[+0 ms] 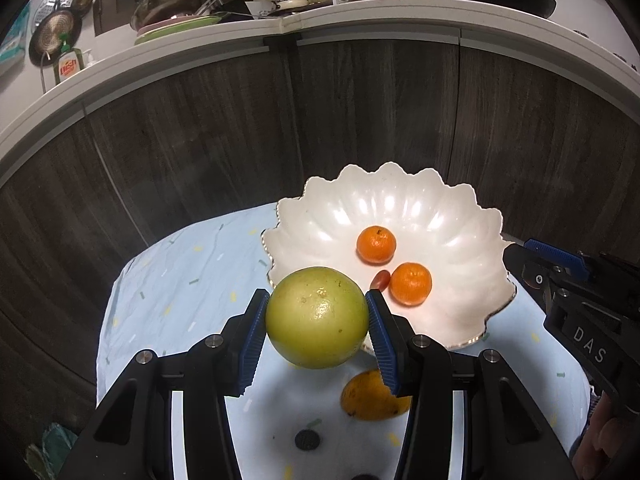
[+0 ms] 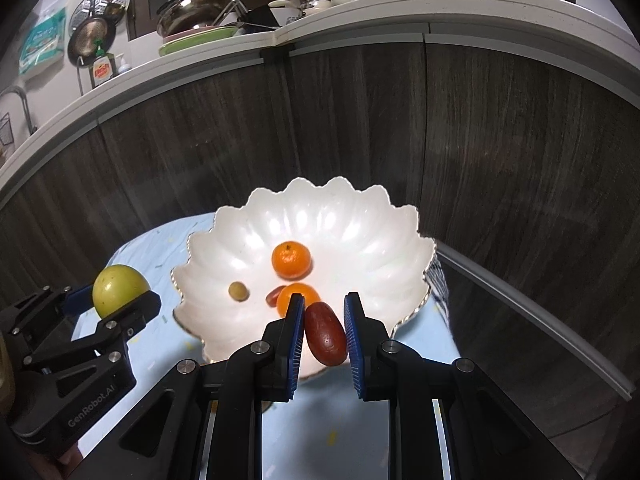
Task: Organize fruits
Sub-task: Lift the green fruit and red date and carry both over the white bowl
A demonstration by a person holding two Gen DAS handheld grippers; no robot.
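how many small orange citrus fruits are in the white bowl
2: far tangerine mid-bowl, near tangerine toward the white bowl's front, partly behind the right gripper. None seem hidden.

A small counter (image 1: 168, 280) stands in front of dark wood-grain cabinet doors, covered by a pale blue cloth (image 1: 188, 264) flecked with small yellow and green marks — the cloth is lightly creased. On it, toward the far right, sits a white scalloped bowl (image 2: 360, 216) with a thin gold rim. Near the front of the cloth lies a yellow-orange fruit (image 1: 368, 396), just beside the bowl's near edge. A small dark round disc (image 1: 307, 439) lies on the cloth closer in — what it is cannot be told.
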